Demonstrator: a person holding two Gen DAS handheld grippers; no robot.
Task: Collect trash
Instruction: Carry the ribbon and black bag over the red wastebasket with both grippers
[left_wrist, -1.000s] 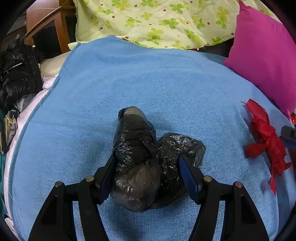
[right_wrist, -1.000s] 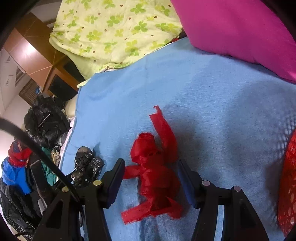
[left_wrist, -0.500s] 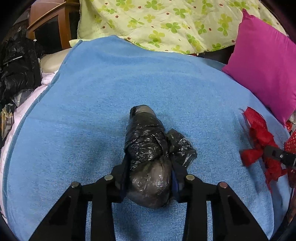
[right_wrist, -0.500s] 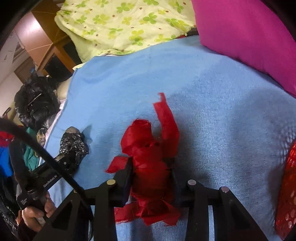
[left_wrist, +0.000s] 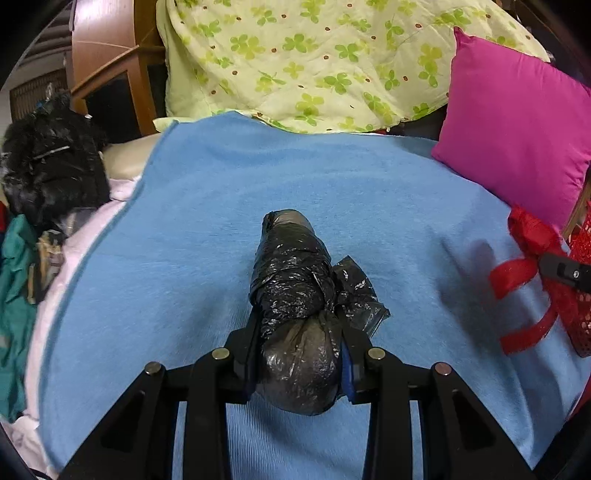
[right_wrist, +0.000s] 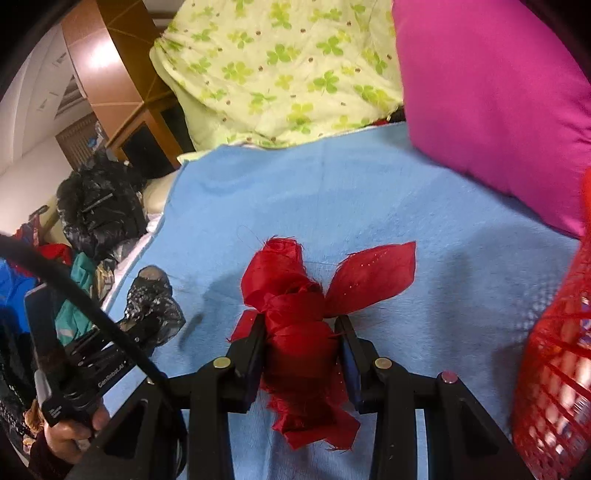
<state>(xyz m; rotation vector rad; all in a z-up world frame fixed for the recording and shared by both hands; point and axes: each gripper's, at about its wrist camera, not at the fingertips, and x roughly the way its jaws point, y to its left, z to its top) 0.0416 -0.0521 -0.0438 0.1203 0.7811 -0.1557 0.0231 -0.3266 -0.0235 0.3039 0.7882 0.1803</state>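
- The left gripper (left_wrist: 299, 354) is clenched on a black plastic bundle (left_wrist: 295, 295), and the bundle is squeezed tight between the two fingers.
- The right gripper (right_wrist: 301, 350) is clenched on a red cloth bundle (right_wrist: 295, 325), with its loose red ends sticking out far and near.
- Both bundles are seen held just above the blue blanket (left_wrist: 221, 221) on the bed, black on the left and red on the right.
- A red mesh basket (right_wrist: 554, 369) is seen at the right edge, near the red bundle. It is probably where the trash is meant to be put.
- The black plastic looks slippery, so the bundle could slide out of the fingers if it is shaken.
- A loose flap of black plastic (left_wrist: 360, 295) hangs to the right and could catch on the blanket.
- The red bundle is soft and frayed, so it could come undone, and a loose end could snag on the basket's mesh.
- The pink pillow (left_wrist: 517, 129) lies far right and could be bumped on the way to the basket.
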